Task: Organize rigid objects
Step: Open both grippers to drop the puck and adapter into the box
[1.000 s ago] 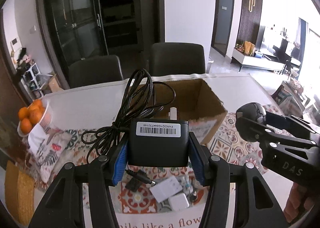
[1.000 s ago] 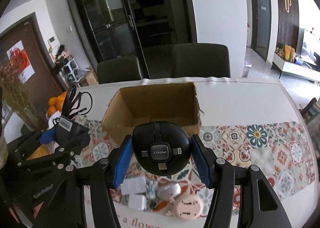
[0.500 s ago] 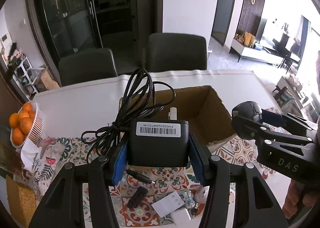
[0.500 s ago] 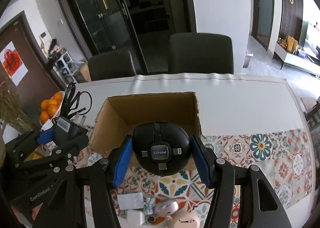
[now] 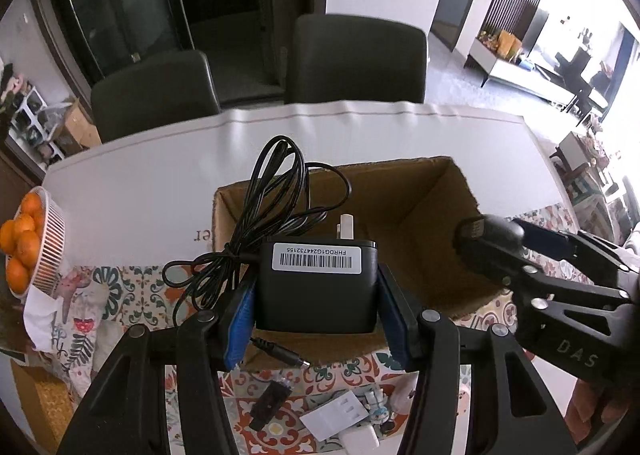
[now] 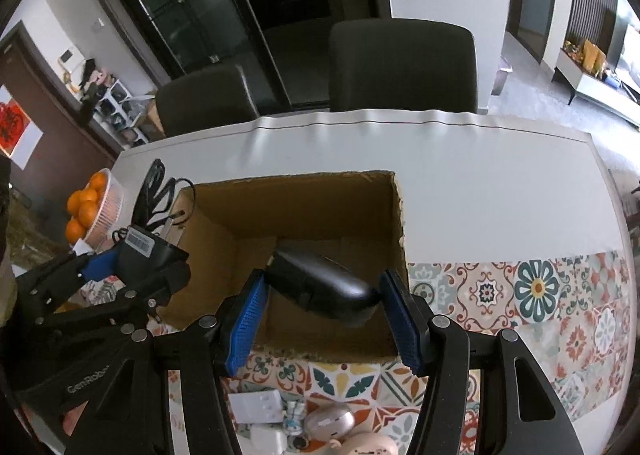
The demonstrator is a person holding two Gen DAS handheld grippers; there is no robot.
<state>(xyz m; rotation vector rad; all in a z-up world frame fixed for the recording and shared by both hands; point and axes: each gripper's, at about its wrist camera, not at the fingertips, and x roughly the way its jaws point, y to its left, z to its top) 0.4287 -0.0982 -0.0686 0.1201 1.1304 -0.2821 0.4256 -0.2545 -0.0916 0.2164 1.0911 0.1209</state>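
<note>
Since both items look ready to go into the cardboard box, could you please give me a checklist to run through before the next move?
1. Adapter clamped squarely in the left gripper: ok.
2. Left gripper over the box opening: not ok; in the right wrist view it sits beside the box's left wall.
3. Cable tidy: not ok; the loops stand loose and the plug end dangles.
4. Round charger held level in the right gripper: not ok; it lies tilted between the pads, with the jaws closing on it.
5. Right gripper over the box opening: ok.
6. Visible box floor bare: ok.
</note>
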